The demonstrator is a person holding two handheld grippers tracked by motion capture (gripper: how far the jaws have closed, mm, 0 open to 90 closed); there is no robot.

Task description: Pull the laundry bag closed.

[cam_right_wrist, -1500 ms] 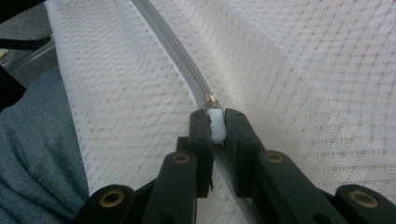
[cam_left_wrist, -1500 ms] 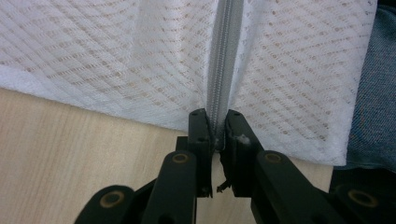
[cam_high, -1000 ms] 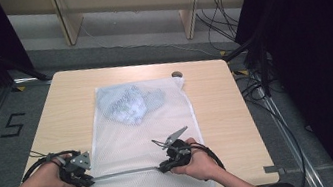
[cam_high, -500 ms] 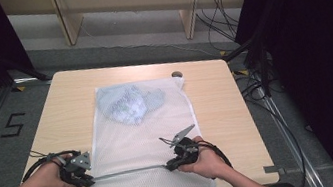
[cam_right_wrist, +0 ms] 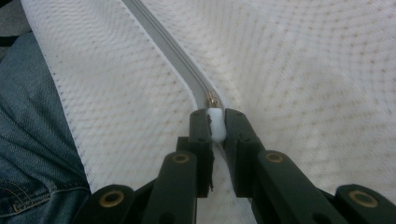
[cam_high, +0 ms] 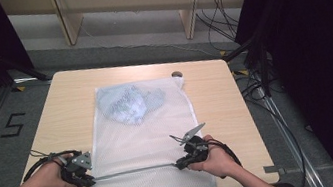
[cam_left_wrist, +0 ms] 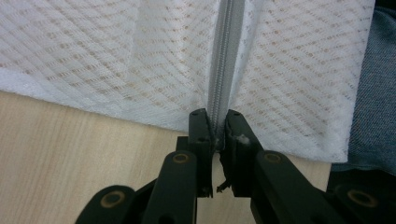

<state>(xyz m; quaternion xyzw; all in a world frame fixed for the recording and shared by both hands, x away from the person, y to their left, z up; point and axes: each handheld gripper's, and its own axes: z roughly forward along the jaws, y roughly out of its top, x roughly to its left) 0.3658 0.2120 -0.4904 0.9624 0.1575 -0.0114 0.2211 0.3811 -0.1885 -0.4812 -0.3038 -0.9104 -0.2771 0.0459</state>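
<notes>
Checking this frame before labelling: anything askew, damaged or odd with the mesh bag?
Nothing stands out. The mesh bag lies flat on the table, clothing bunched at its far end. The left claw pinches the zipper tape's end; the right claw holds the white zipper pull.

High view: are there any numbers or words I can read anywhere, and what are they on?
"5" — dark figure on the grey floor left of the table.
The folded cloth inside the mesh bag carries a faint print; too blurred to read.
No other text can be read.
</notes>
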